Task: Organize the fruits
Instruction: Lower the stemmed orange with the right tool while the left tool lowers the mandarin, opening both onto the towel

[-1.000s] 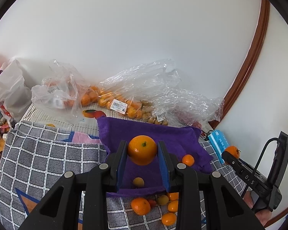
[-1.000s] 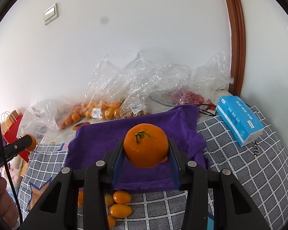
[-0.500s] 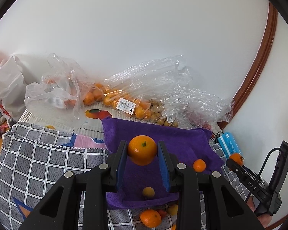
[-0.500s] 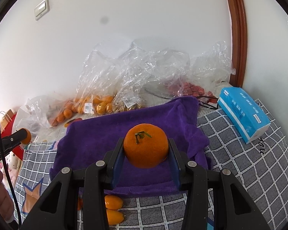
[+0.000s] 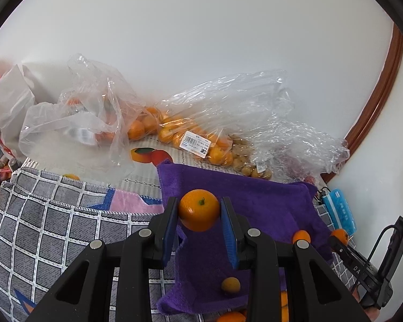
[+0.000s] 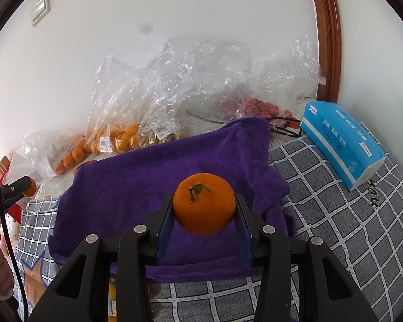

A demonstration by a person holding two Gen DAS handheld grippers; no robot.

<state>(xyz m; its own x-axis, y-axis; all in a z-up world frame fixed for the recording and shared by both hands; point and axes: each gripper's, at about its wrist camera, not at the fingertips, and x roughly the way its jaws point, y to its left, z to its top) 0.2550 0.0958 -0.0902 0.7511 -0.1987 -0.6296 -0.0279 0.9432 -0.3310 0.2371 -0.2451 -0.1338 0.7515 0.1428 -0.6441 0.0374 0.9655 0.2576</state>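
Note:
My left gripper [image 5: 199, 210] is shut on a small orange [image 5: 198, 209] and holds it above the left edge of a purple towel [image 5: 255, 201]. My right gripper [image 6: 204, 206] is shut on a larger orange [image 6: 204, 204] with a green stem, held above the same purple towel [image 6: 147, 174]. On the towel lie a small yellowish fruit [image 5: 230, 284] and a small orange fruit [image 5: 301, 236]. The right gripper's orange also shows at the right of the left wrist view [image 5: 339, 235].
Clear plastic bags of oranges [image 5: 185, 131] and other fruit lie along the white wall behind the towel. A blue tissue pack [image 6: 341, 142] lies at the right on the grey checked cloth [image 6: 349, 214]. Loose orange fruits [image 5: 231, 316] lie in front of the towel.
Both grippers have moved forward over the purple towel with their oranges still held. The loose fruits in front of the towel have slid toward the lower edge of both views.

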